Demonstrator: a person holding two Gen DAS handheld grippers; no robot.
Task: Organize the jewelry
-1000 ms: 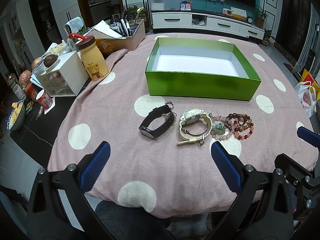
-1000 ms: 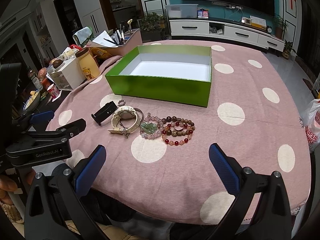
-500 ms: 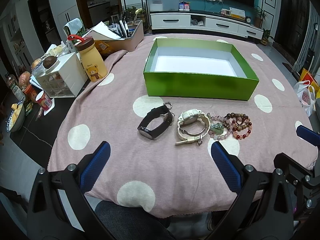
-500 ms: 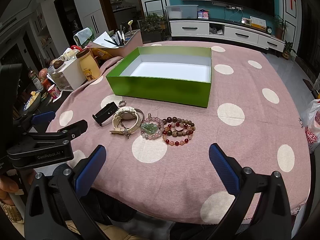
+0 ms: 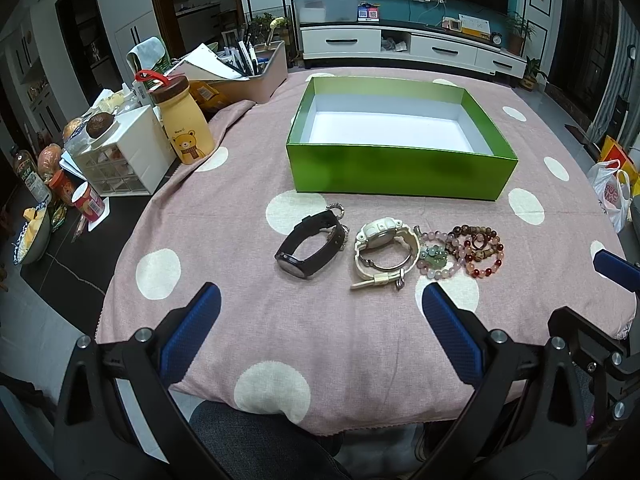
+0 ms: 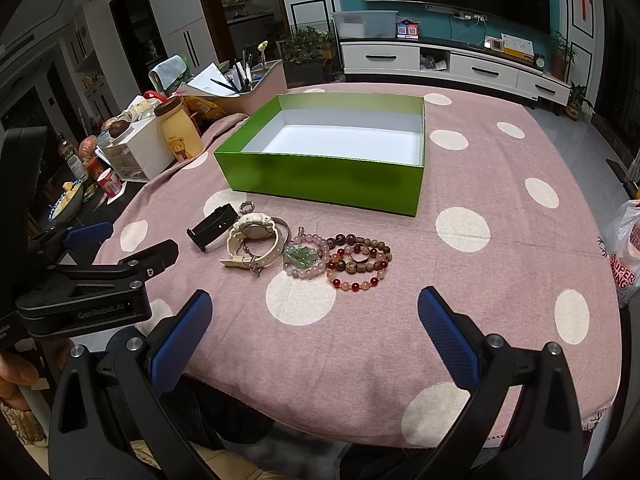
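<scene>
An empty green box [image 5: 400, 174] with a white inside stands on the pink dotted tablecloth; it also shows in the right wrist view [image 6: 320, 180]. In front of it lie a black watch [image 5: 310, 246] [image 6: 212, 226], a cream watch [image 5: 384, 246] [image 6: 252, 240], a pale pink bracelet with a green charm [image 5: 432, 258] [image 6: 302, 258] and dark red and brown bead bracelets [image 5: 478, 248] [image 6: 358, 262]. My left gripper [image 5: 320, 312] is open and empty near the table's front edge, below the watches. My right gripper [image 6: 314, 316] is open and empty, below the bracelets.
A yellow bear bottle [image 5: 186, 120], a white drawer unit [image 5: 124, 156] and a pink bin of pens [image 5: 248, 72] stand at the left. Food jars and a bowl [image 5: 34, 232] sit lower left. A white plastic bag [image 6: 624, 252] hangs at the right.
Both grippers have drifted slightly; the view has shifted a little, with the box and jewelry appearing a touch nearer. Nothing on the table has moved.
</scene>
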